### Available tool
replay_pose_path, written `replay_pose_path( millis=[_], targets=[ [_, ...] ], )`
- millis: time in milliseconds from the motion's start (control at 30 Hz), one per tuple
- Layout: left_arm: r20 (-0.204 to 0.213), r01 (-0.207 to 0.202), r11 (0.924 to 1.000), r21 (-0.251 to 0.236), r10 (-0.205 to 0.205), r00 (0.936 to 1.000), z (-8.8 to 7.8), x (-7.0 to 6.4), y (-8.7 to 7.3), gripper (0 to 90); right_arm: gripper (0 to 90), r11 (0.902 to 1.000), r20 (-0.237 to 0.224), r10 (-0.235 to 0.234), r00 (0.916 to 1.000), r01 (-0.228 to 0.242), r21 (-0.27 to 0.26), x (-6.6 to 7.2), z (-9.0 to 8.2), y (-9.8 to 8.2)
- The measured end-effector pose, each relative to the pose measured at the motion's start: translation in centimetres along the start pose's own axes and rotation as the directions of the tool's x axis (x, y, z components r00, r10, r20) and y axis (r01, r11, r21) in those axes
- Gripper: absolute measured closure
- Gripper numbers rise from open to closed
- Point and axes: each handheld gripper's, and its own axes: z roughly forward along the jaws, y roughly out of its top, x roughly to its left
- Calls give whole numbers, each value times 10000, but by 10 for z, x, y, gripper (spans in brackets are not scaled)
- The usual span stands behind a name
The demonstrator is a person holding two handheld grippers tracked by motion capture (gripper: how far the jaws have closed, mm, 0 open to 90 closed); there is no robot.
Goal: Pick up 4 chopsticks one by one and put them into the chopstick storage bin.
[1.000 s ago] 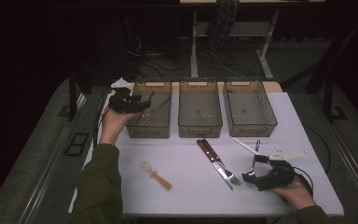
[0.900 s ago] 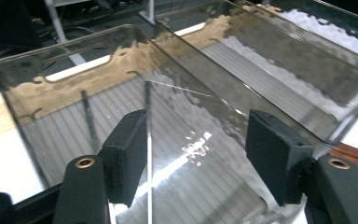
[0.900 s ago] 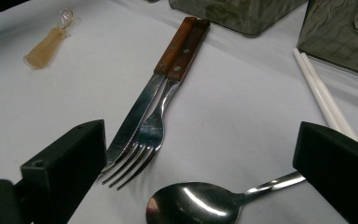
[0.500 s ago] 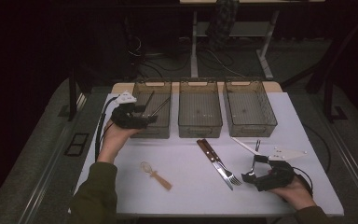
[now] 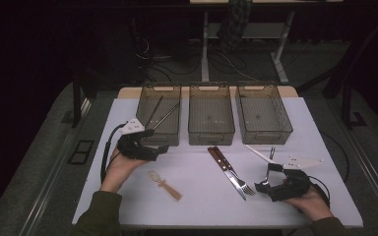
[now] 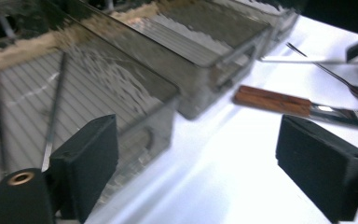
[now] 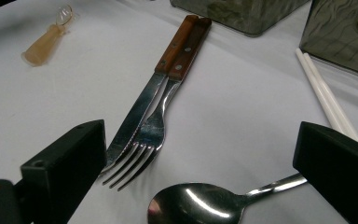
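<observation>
While two thin sticks [image 5: 163,114] lie in the left bin [image 5: 145,101], your left claw [image 5: 153,143] has just spread empty; knife [image 5: 225,170], fork [image 5: 234,172], spoon [image 7: 214,201] wait near the desk's front edge before your spread right claw [image 5: 268,176].

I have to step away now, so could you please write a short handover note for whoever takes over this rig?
Left gripper: open, nothing between its jaws, which have just been opening, beside the left bin.
Right gripper: open, empty, hovering by the metal spoon.
Done: two dark chopsticks lie in the left bin.
Left: knife, fork, metal spoon, white chopsticks and small tan spoon lie on the table; the middle bin and right bin look empty.
</observation>
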Motion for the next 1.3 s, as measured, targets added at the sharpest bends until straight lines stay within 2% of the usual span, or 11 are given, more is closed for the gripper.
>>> replay_pose_path(
  millis=[67, 233, 333, 533, 667, 867, 1100, 1300],
  targets=[
    [-34, -107, 9999, 11, 107, 9999, -2, -6, -4, 81, 26, 10000, 6, 0, 10000, 0, 1, 0, 0, 0],
    [202, -93, 9999, -93, 94, 9998, -4, -19, -14, 5, 26, 10000, 8, -28, 10000, 28, -12, 1, 0, 0],
    [254, -108, 9999, -128, 111, 9996, -7, -29, -21, 0, 26, 10000, 4, -37, 10000, 37, -24, 0, -1, 0],
    [736, -265, 9988, -423, 296, 9969, -12, -44, -36, 0, 26, 10000, 30, -39, 10000, 39, -56, 1, -3, 0],
    [1000, -341, 9987, -384, 377, 9943, -12, -51, -44, 0, 26, 10000, 17, -10, 10000, 10, 1, 2, -3, 0],
    [1306, -407, 9991, -139, 421, 9905, -8, -56, -54, 0, 26, 10000, 57, -24, 10000, 23, 92, 2, -5, 1],
    [1332, -406, 9985, 371, 353, 9905, -4, -57, -56, 0, 26, 9985, -29, -208, 9998, 210, 510, 4, -6, 5],
    [1425, -561, 9978, 364, 503, 9885, -3, -60, -56, 0, 27, 9970, 95, -234, 9997, 226, 737, 4, -8, 10]
  ],
)
